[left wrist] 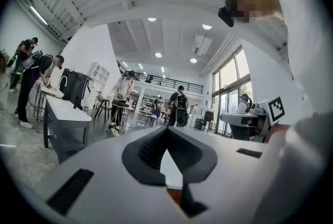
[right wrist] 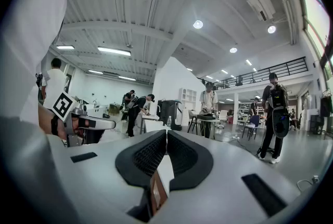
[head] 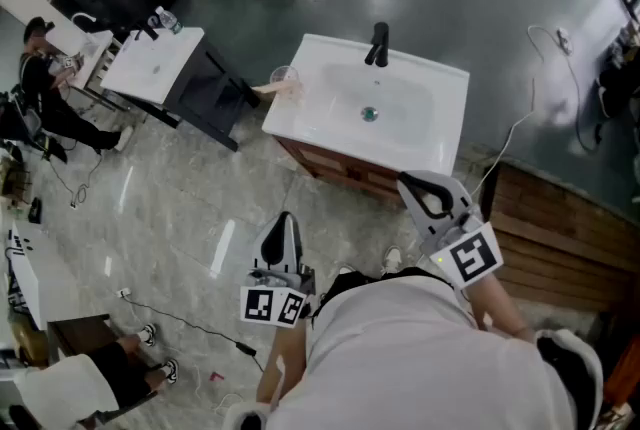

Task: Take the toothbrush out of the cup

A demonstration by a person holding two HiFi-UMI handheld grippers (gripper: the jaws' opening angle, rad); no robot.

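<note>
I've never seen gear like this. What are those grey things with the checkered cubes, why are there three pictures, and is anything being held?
There is no robot here. A person holds a two-jaw gripper in each hand. The head view comes from a camera on their head, looking down at the left gripper and the right gripper. The cubes are part of the grippers. The left and right gripper views come from cameras riding on each gripper, looking along its jaws. Ahead is a white sink with a black tap. At its left rear corner stands a clear cup with what looks like a toothbrush sticking out. Both grippers are shut and empty, apart from the cup.
</note>
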